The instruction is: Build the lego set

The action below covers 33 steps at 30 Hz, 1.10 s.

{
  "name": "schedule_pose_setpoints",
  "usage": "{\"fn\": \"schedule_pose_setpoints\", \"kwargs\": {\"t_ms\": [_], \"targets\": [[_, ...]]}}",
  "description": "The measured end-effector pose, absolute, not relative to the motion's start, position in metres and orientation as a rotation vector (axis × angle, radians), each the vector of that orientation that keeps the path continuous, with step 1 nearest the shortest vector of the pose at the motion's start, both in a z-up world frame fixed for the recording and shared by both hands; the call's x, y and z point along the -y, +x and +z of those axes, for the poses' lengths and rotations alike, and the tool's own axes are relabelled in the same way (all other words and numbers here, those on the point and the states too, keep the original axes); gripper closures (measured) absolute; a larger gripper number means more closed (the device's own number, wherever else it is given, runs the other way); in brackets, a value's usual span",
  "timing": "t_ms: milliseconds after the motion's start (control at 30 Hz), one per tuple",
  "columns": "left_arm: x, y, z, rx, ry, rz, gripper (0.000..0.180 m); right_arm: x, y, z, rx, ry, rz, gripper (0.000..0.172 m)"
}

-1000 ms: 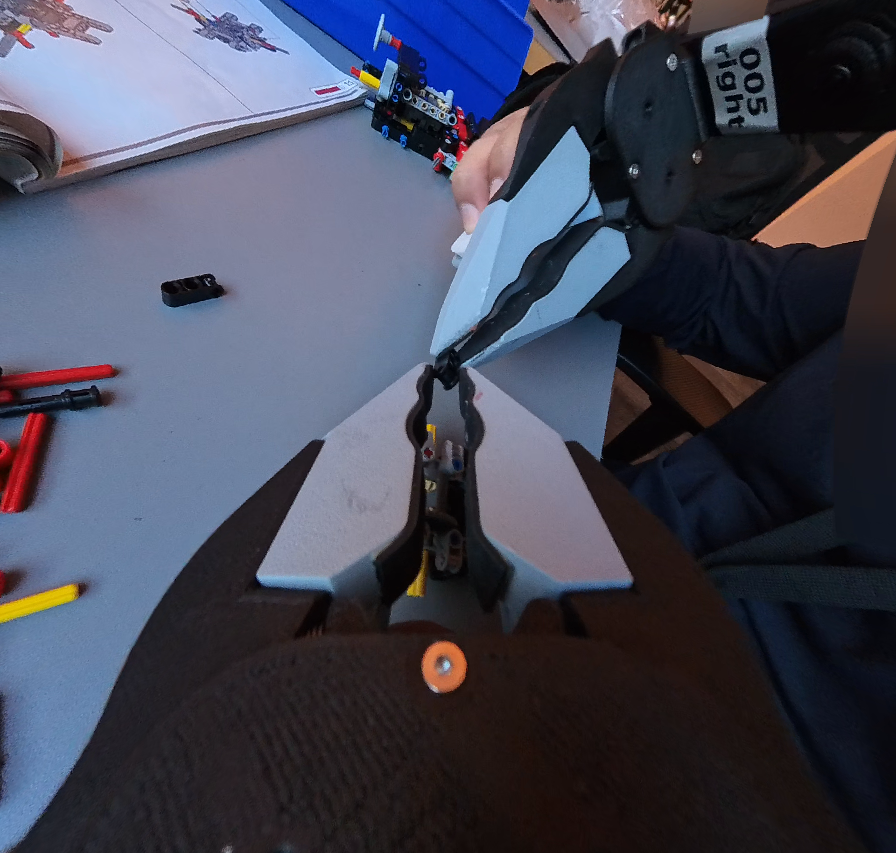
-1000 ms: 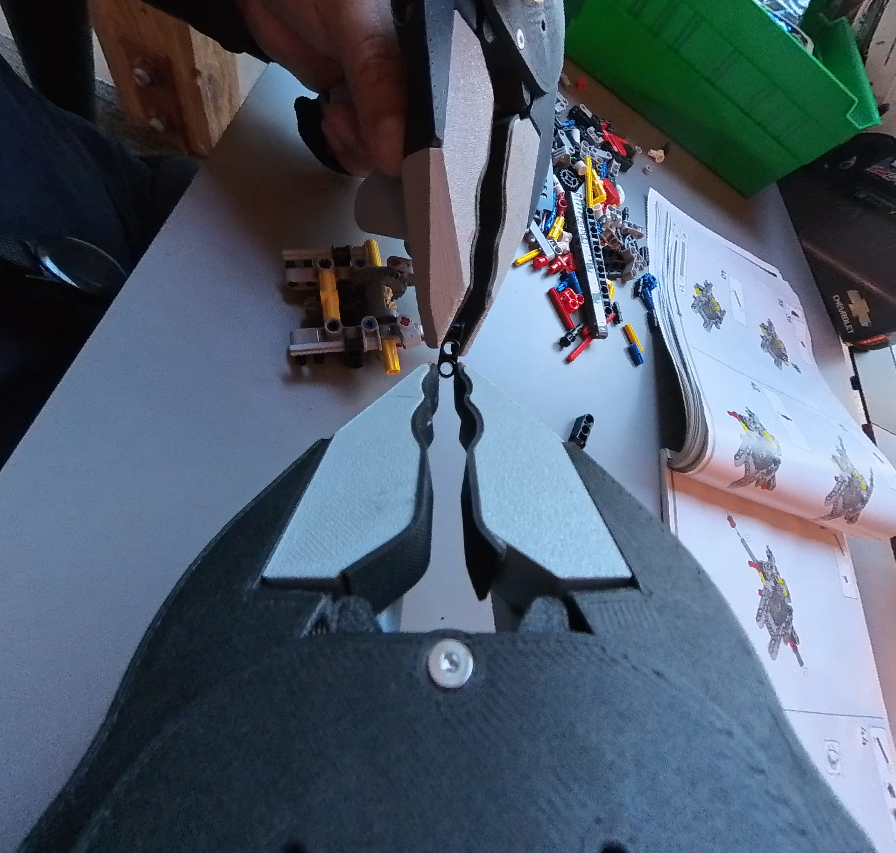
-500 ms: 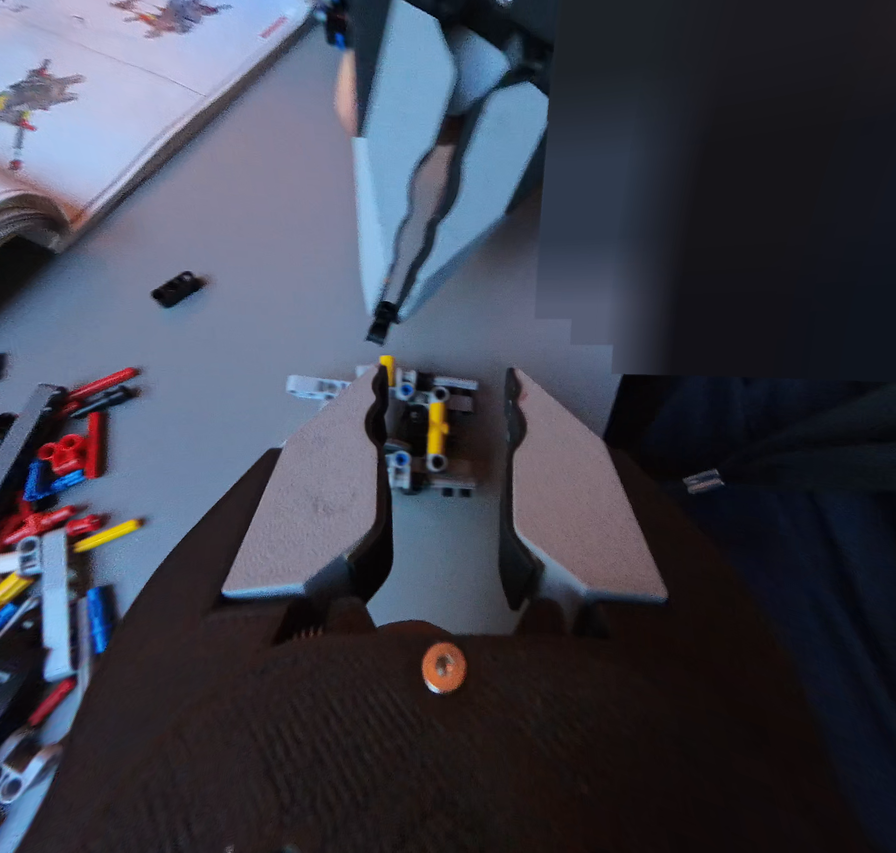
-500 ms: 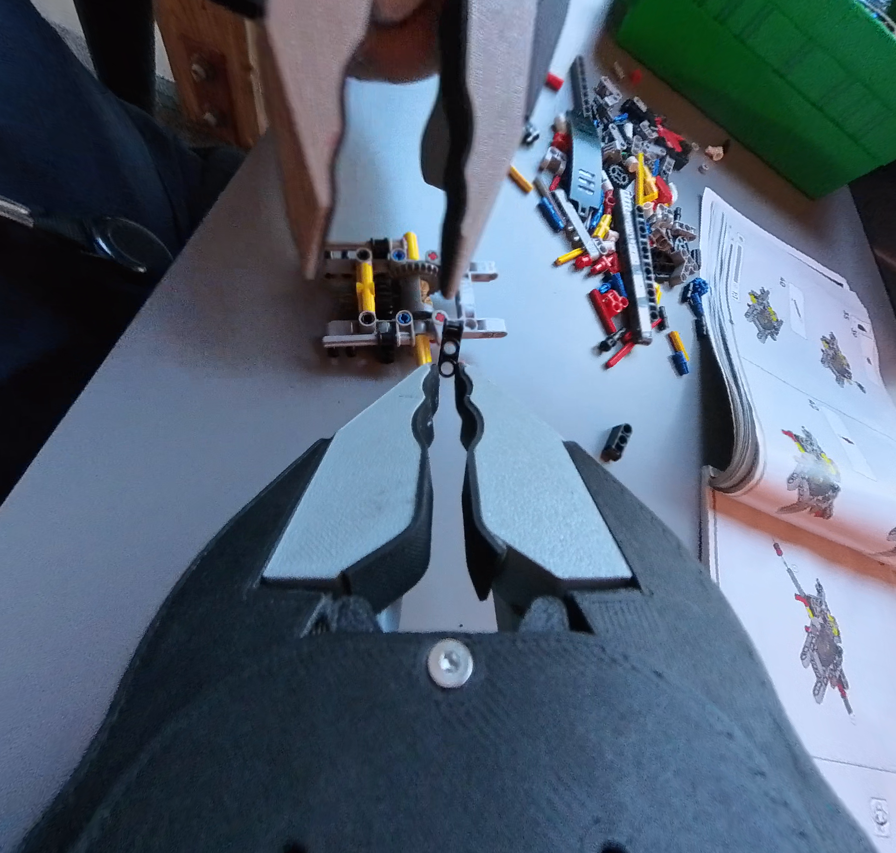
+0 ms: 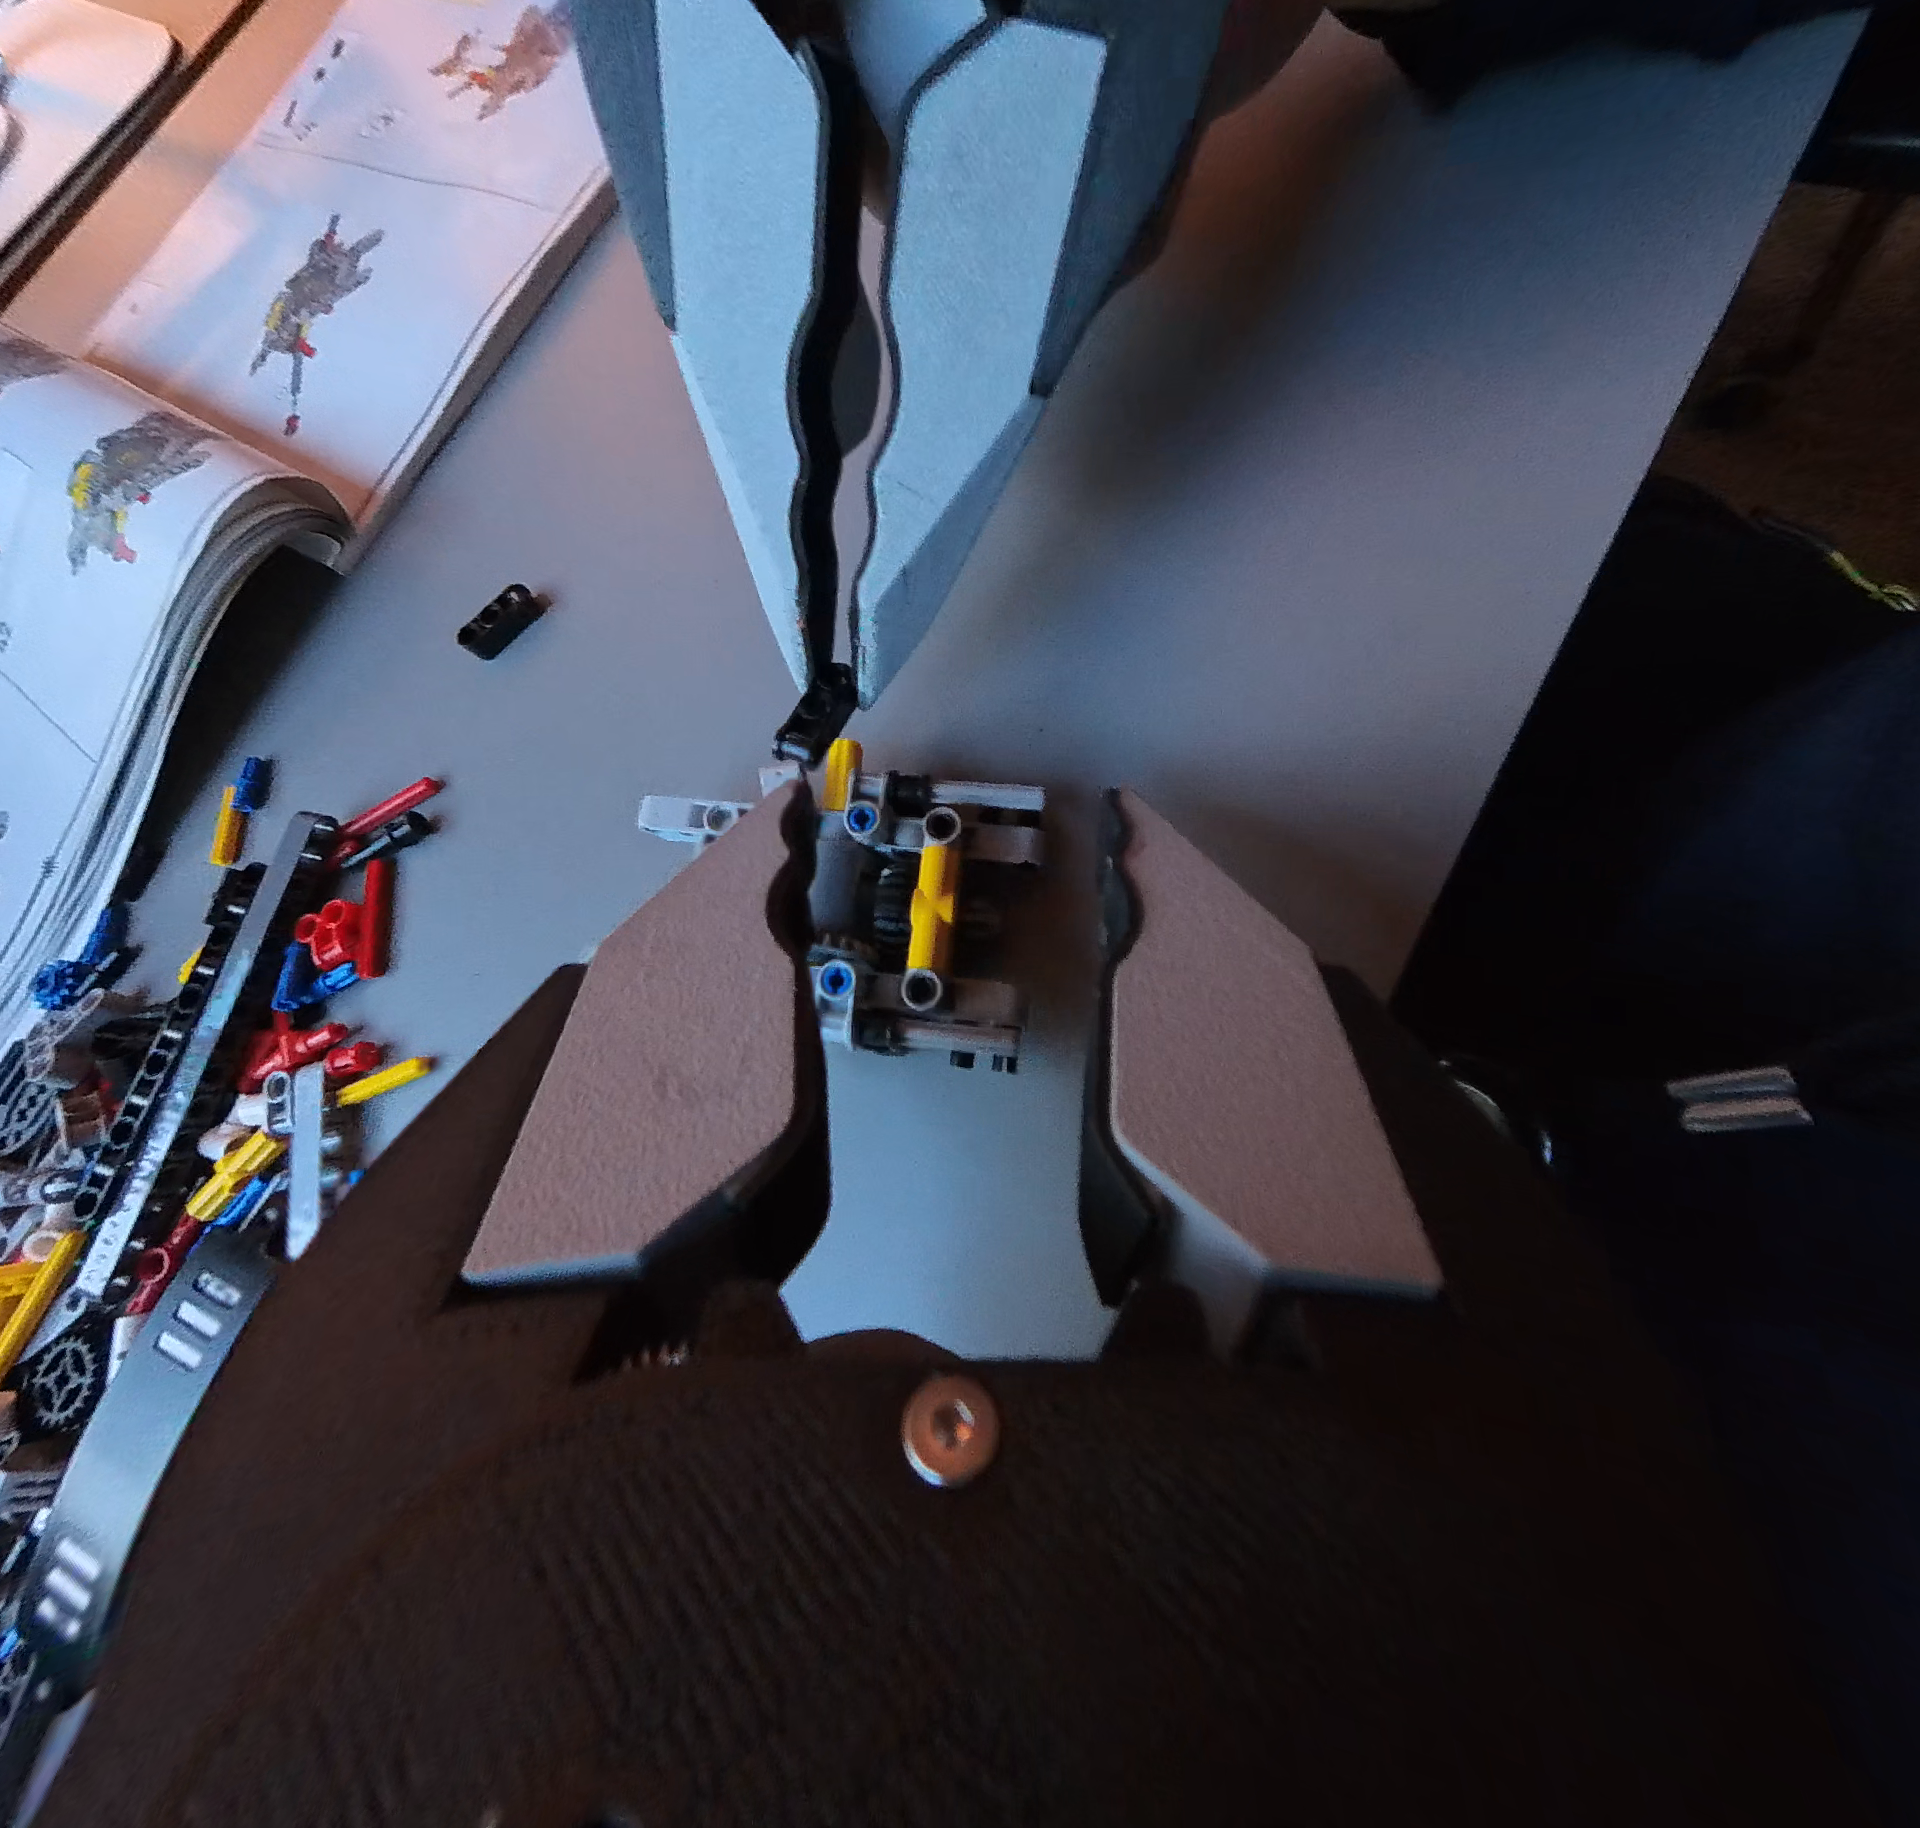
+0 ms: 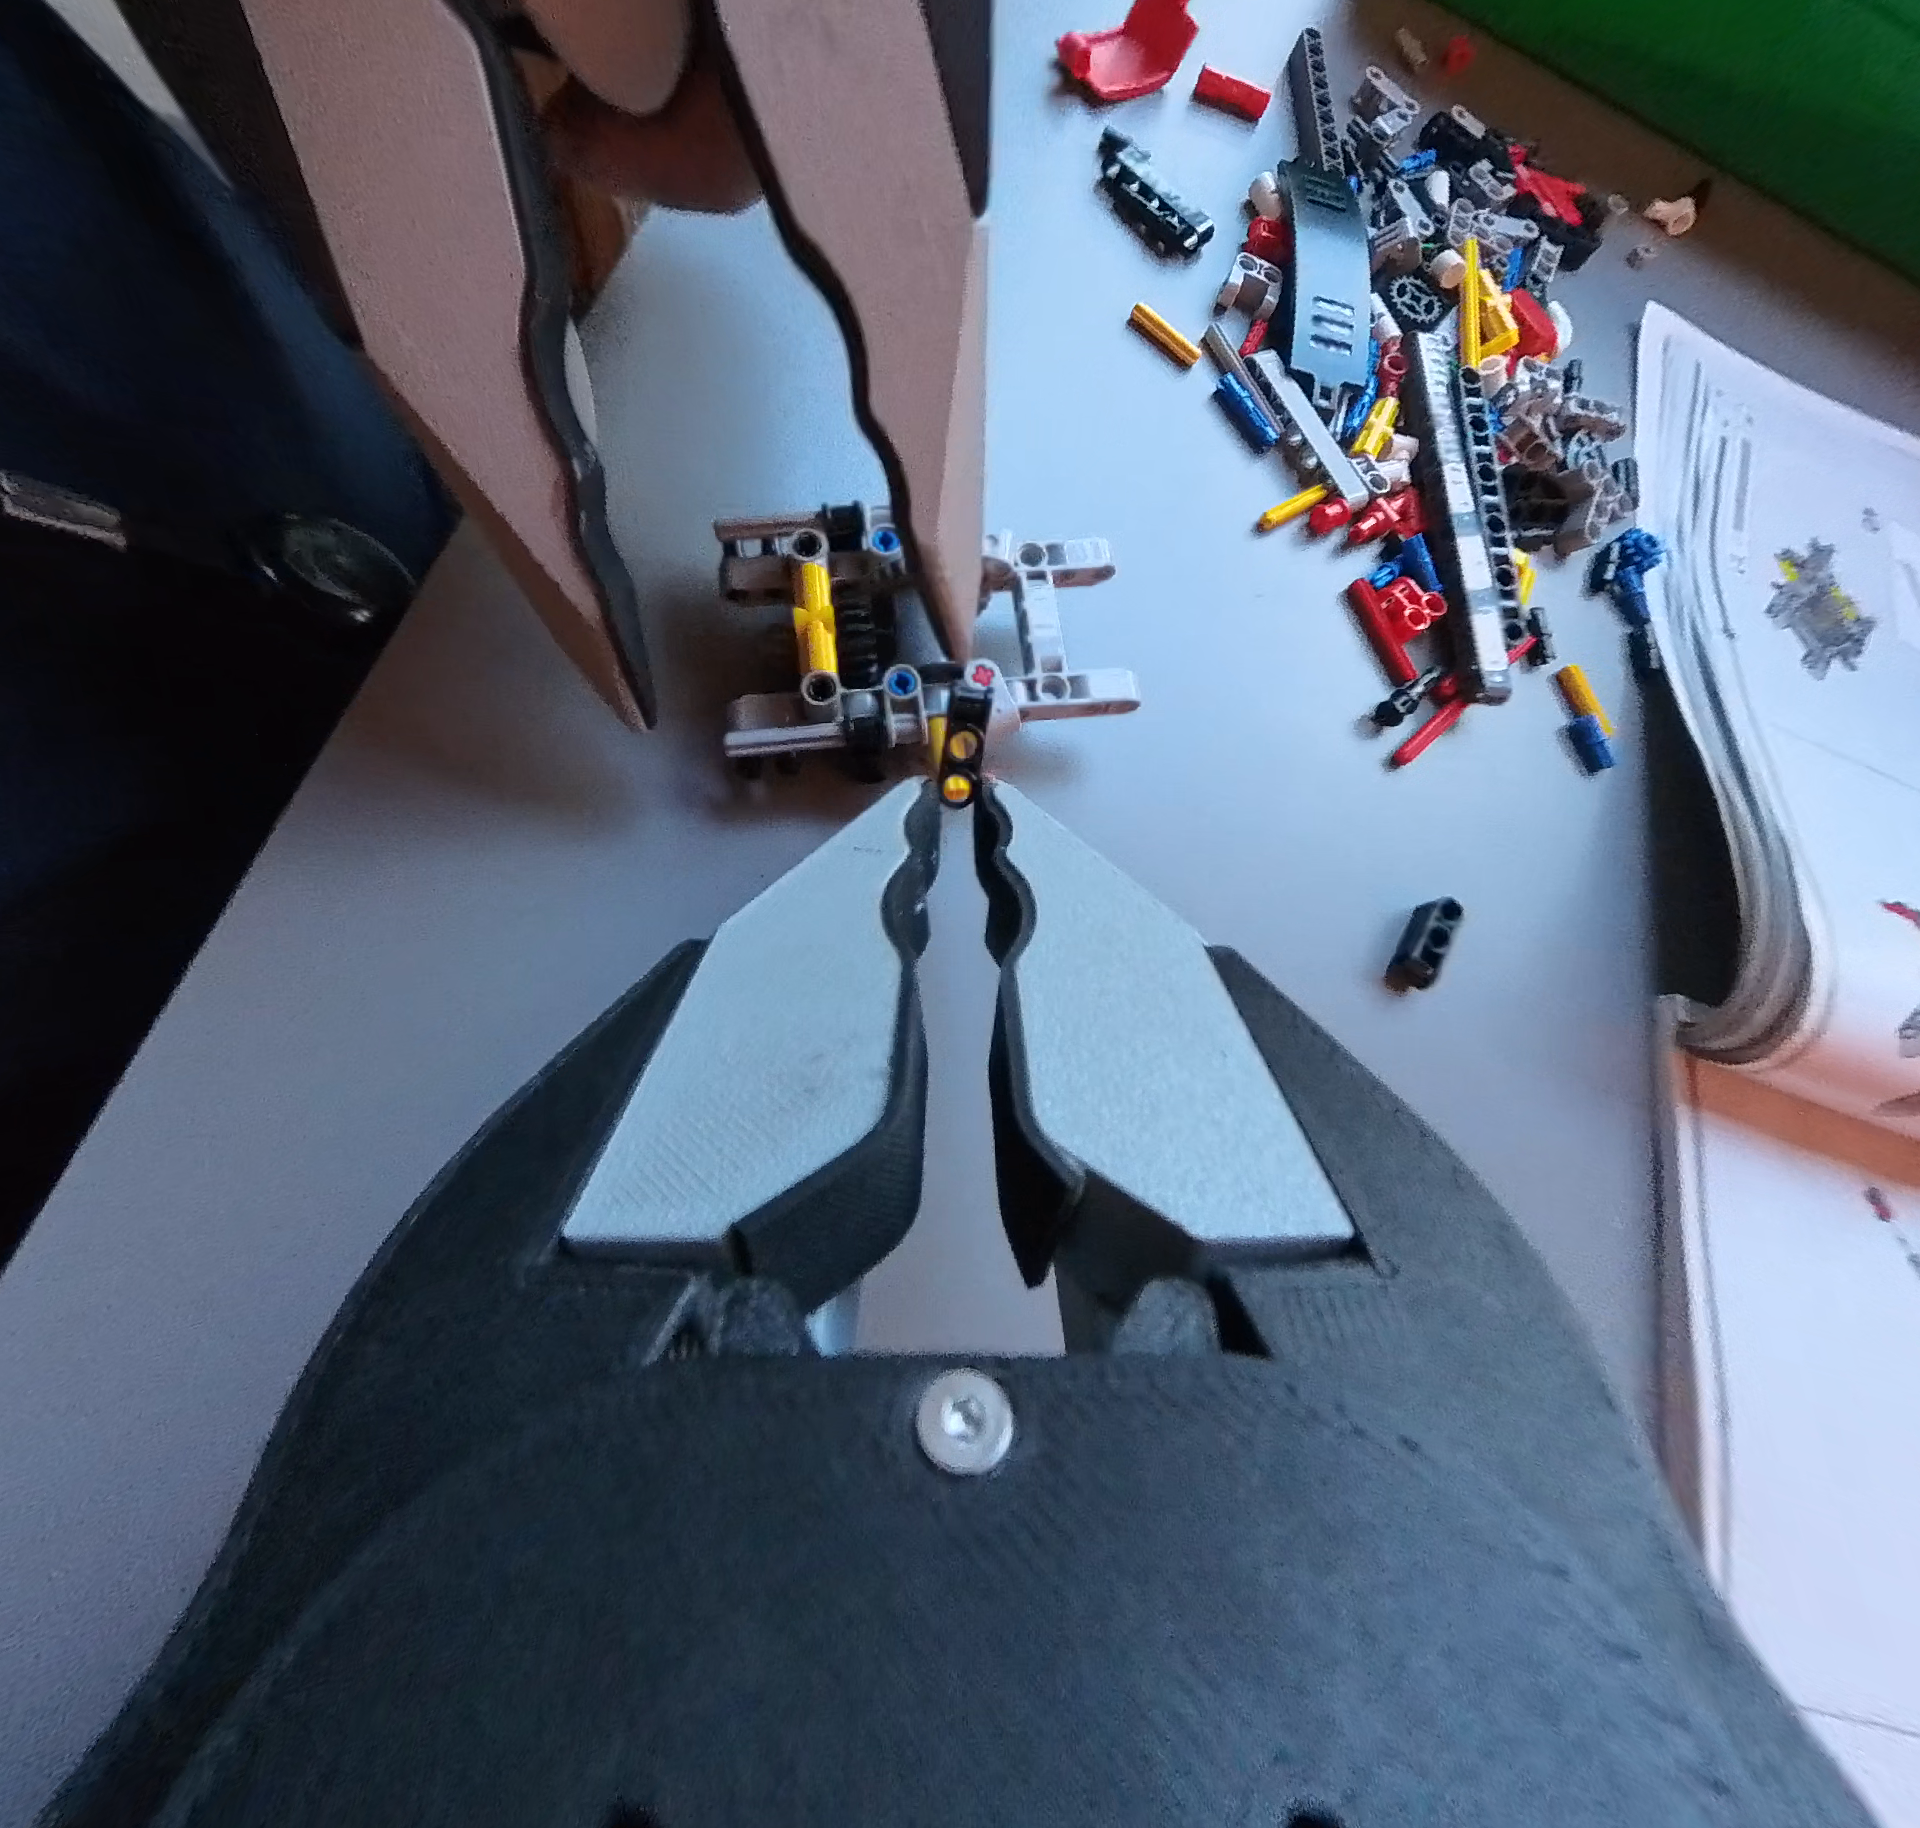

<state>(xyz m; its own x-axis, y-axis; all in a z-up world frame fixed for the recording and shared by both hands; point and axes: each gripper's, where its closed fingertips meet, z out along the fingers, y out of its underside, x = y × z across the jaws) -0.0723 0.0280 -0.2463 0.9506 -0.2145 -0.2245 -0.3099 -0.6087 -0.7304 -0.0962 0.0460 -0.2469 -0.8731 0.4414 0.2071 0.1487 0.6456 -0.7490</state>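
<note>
The grey worktop (image 6: 312, 947) ends in a straight edge close beside the small brick assembly (image 5: 925, 931); past that edge lies dark space and a person's dark clothing. On the opposite side a loose pile of bricks (image 6: 1434, 407) and an open instruction booklet (image 6: 1787, 635) crowd the surface, with a lone black beam (image 6: 1423, 942) lying between them and the grippers. Bare worktop stays open in front of the assembly.

The left hand-held gripper (image 5: 956, 822) stands with its fingers wide apart, straddling the assembly; one finger is right at its side, the other shows a gap. The right hand-held gripper (image 6: 958, 791) is clamped on a small black beam (image 6: 961, 739), whose far end sits just at the assembly's yellow axle corner.

A second ago the left fingers were nearly together up off the surface; they have since spread and come down around the assembly.
</note>
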Motion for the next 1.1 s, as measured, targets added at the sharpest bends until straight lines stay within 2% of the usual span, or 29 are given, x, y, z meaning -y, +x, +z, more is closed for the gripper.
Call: {"fn": "schedule_pose_setpoints", "kwargs": {"t_ms": [633, 1100], "targets": [[-0.030, -0.078, -0.258, -0.364, -2.227, 0.139, 0.142, -0.048, -0.096, -0.250, 2.557, -0.633, 1.245, 0.168], [-0.026, -0.085, -0.260, -0.683, -2.108, 0.289, 0.141, -0.048, -0.101, -0.254, 2.462, -0.382, 0.812, 0.167]]}}
